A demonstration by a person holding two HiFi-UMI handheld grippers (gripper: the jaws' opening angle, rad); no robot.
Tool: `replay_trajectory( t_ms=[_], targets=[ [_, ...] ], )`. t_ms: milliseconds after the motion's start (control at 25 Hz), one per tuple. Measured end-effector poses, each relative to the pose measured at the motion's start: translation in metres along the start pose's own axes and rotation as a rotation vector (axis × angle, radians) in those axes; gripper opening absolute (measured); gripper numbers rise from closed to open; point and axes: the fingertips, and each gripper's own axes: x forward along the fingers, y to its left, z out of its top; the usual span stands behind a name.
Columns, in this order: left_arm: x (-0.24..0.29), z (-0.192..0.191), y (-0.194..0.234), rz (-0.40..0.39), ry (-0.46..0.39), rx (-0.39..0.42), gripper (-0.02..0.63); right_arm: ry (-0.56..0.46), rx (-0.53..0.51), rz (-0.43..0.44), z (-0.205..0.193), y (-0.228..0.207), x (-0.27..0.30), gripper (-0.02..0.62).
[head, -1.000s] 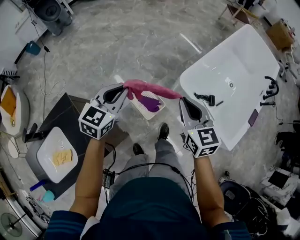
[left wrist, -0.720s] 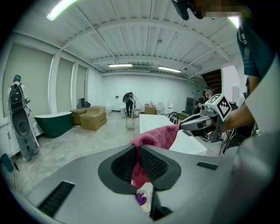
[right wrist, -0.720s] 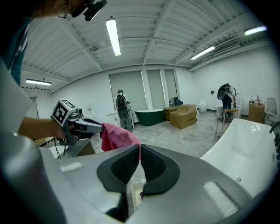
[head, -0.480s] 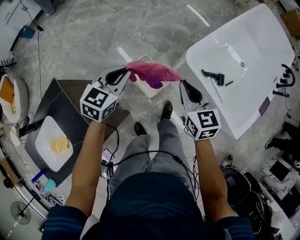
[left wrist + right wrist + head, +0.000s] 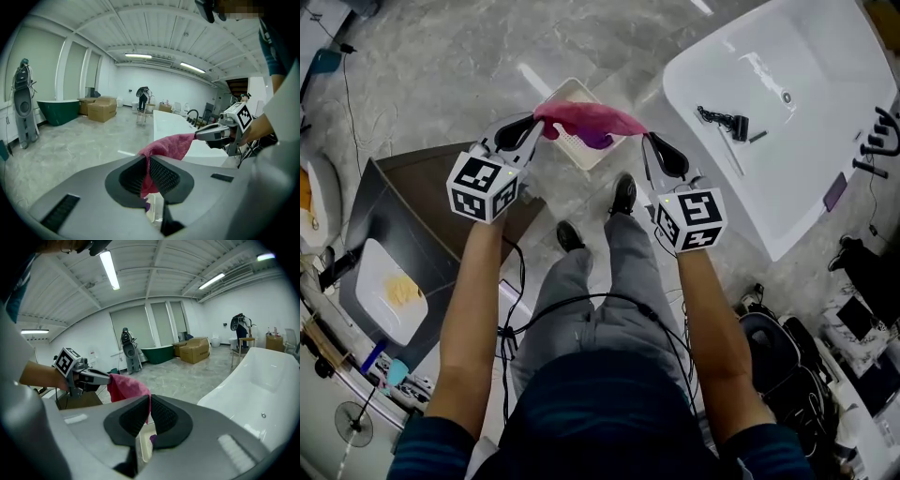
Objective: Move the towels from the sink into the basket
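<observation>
Towel, pink [image 5: 591,119], hangs stretched in the air between the two grippers, directly above a white basket [image 5: 579,153] on the grey floor [image 5: 441,56]. One end is pinched in the left gripper [image 5: 546,127], whose jaws are closed nearly together on the cloth. The left gripper view shows the fabric running down between the ribbed pads. The other end is clamped in the same way by the right gripper [image 5: 648,141], its jaws likewise almost together with only a thin fold of cloth between them. The span between the grippers sags only slightly and clears the basket rim. A purple towel [image 5: 598,141] already lies inside the basket, below the pink one. The person's black shoes [image 5: 623,194] stand just beside the basket's near corner. The white sink [image 5: 787,122] stands apart from the basket, on the person's right, with a black fitting [image 5: 724,120] lying in it.
</observation>
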Motion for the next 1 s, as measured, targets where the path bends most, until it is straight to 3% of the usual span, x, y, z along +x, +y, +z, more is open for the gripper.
replay_trajectory(
  t_ms=[560, 1000],
  targets=[
    [0.124, -0.115, 0.025, 0.01, 0.148, -0.086, 0.026, 0.133, 0.065, -0.004, -0.133, -0.073, 0.077, 0.023],
    [0.18, -0.214, 0.048, 0.028, 0.25, -0.135, 0.026, 0.213, 0.082, 0.028, -0.232, -0.093, 0.141, 0.023]
  ],
)
